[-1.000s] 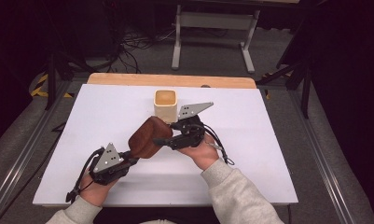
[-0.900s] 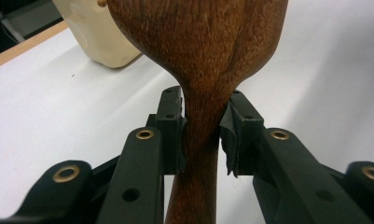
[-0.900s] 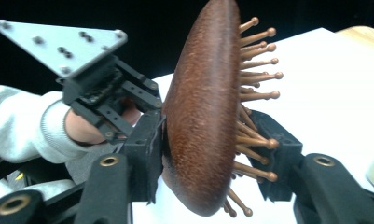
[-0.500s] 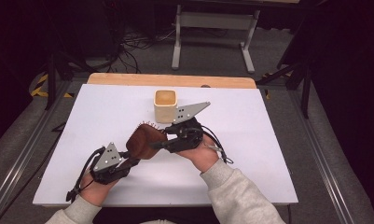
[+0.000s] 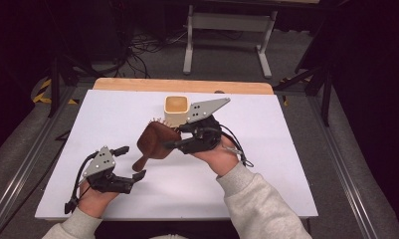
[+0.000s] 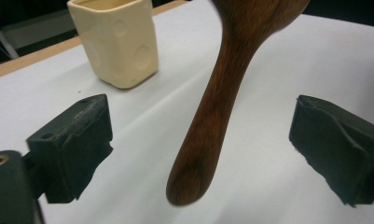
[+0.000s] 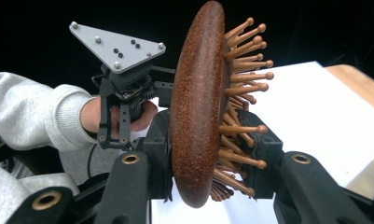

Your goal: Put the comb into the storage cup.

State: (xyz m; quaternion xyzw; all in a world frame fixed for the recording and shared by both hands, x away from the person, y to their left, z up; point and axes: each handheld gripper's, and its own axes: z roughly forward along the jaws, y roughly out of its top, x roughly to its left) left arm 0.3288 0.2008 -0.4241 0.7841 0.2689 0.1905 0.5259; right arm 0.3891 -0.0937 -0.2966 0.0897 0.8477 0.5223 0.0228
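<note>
Brush: my right claw [image 5: 173,144] grips the wooden hairbrush [image 5: 154,142] by its head, just before the cream cup [image 5: 176,110], handle tilted down.
Left claw [image 5: 132,162]: wide, empty, near the handle.
Handling: I judge it rigid, light, smooth; pins may flex.

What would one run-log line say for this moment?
right gripper: shut on hairbrush, lifted | left gripper: open, handle between jaws untouched | cup: upright behind brush

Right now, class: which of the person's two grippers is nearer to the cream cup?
Right. The right gripper, its jaws shut on the wooden hairbrush, sits just in front of the cream cup. The left gripper stands open farther off, at the near left of the table.
</note>
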